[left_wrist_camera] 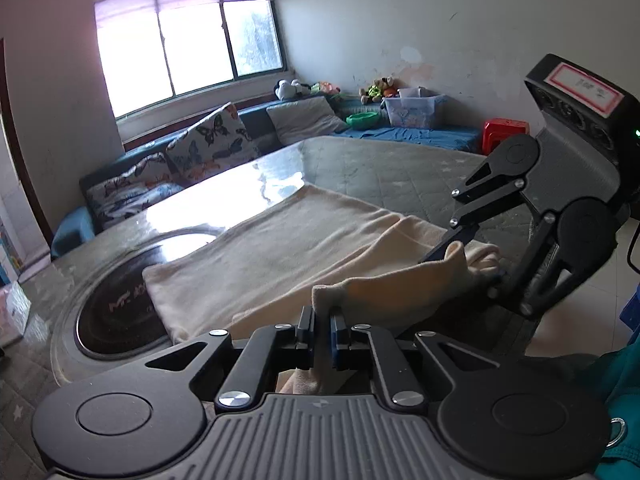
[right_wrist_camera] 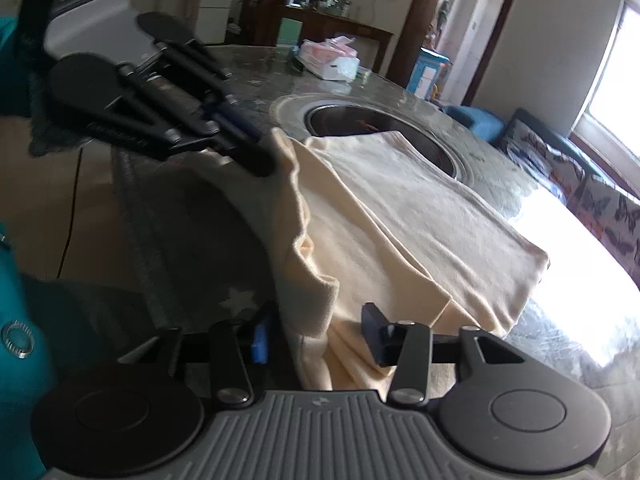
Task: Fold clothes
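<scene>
Near hem of cream knit garment [left_wrist_camera: 280,240] is pinched in left gripper [left_wrist_camera: 322,330]; right gripper [right_wrist_camera: 316,336] stands half-open around it, pads apart; garment is seen flat on the table, folding judged barely begun

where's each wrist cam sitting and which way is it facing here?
Left wrist: on the left gripper, shut on the cream garment, facing the window; right gripper at right.
Right wrist: on the right gripper, open around the garment's hem, facing across the table; left gripper upper left.
Shared: garment, table, the other gripper.

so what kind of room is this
Likely a home living room: a blue sofa with butterfly-print cushions under a wide window, plush toys by the wall, and a round stone-topped table.
</scene>
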